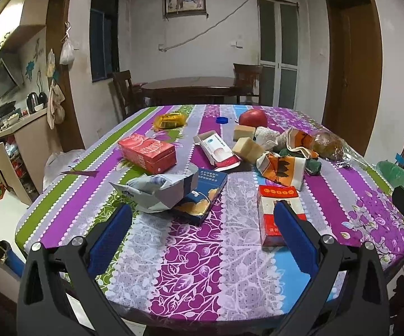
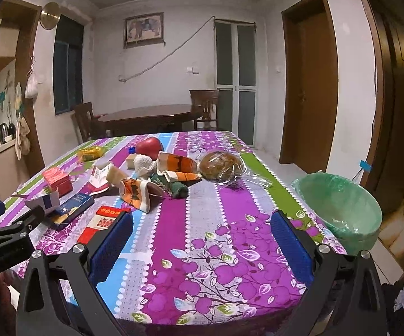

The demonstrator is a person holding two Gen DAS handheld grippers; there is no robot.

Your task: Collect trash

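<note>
Trash lies on a table with a purple floral cloth [image 1: 196,252]: a red and white cigarette pack [image 1: 274,218], a crumpled grey carton [image 1: 160,190] on a blue box [image 1: 204,196], a red carton [image 1: 146,152], a white box [image 1: 216,148] and orange wrappers [image 1: 283,168]. My left gripper [image 1: 202,210] is open and empty above the near edge, its right finger over the cigarette pack. My right gripper [image 2: 202,218] is open and empty over the cloth [image 2: 216,252]. A bin with a green liner [image 2: 339,207] stands at the table's right edge.
A red apple [image 1: 253,117], a bagged bread loaf [image 2: 221,165], a blue cap [image 1: 222,119], a yellow wrapper [image 1: 171,120] and tan blocks [image 1: 246,147] sit further back. Behind are a dark wooden table [image 1: 190,86] with chairs, a kitchen counter at left and doors at right.
</note>
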